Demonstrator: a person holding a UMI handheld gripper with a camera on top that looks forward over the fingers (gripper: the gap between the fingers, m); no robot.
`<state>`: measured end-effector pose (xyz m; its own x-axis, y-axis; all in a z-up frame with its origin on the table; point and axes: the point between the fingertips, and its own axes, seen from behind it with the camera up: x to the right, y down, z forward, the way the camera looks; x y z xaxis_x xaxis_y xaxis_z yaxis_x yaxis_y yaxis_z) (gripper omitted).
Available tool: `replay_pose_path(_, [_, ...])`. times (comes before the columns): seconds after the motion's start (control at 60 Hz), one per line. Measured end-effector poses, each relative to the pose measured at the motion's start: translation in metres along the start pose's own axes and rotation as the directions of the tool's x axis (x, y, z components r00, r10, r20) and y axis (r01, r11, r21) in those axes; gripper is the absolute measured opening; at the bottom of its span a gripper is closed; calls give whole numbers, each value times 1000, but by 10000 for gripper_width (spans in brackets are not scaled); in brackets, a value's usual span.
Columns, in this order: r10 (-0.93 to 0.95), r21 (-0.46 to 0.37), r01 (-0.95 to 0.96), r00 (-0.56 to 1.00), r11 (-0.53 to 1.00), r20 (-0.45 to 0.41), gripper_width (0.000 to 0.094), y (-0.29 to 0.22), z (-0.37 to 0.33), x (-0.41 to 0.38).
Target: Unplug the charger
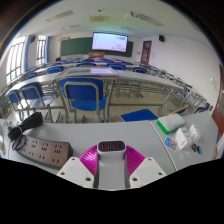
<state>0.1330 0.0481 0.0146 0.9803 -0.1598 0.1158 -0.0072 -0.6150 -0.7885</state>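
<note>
Room: classroom w/ rows of blue chairs [84,95] & desks; a screen [110,43] & green board [74,46] on far wall.
Worktop [95,128]: white, near; carries everything relevant.
Power strip [44,151]: near left on worktop, just left of the fingers; a black charger [28,122] w/ cable sits just behind it, looks plugged at its far end, can't confirm.
Right side: green-white box [169,124] & small items, unrelated.
Hand-held gripper [111,172]: fingers spread wide, nothing between pads [92,158]; small red readout at centre.
Progress: prob. not started. Charger untouched & off to left of fingers.
Left to do: swing left, close on charger body, pull it out of strip.
</note>
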Motion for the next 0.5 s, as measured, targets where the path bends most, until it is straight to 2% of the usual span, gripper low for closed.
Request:
replay_pose_path(0.083, [12, -31, -13, 1000, 999, -4, 412, 14, 2, 0])
replay_pose_path(0.133, [7, -20, -7, 1000, 1000, -16, 450, 14, 1, 4])
replay_pose_path(0.267, [-14, 11, 15, 999, 1000, -48, 756, 8, -19, 12])
replay_pose_path(0.5, [-13, 55, 17, 996, 998, -83, 773, 3, -116, 9])
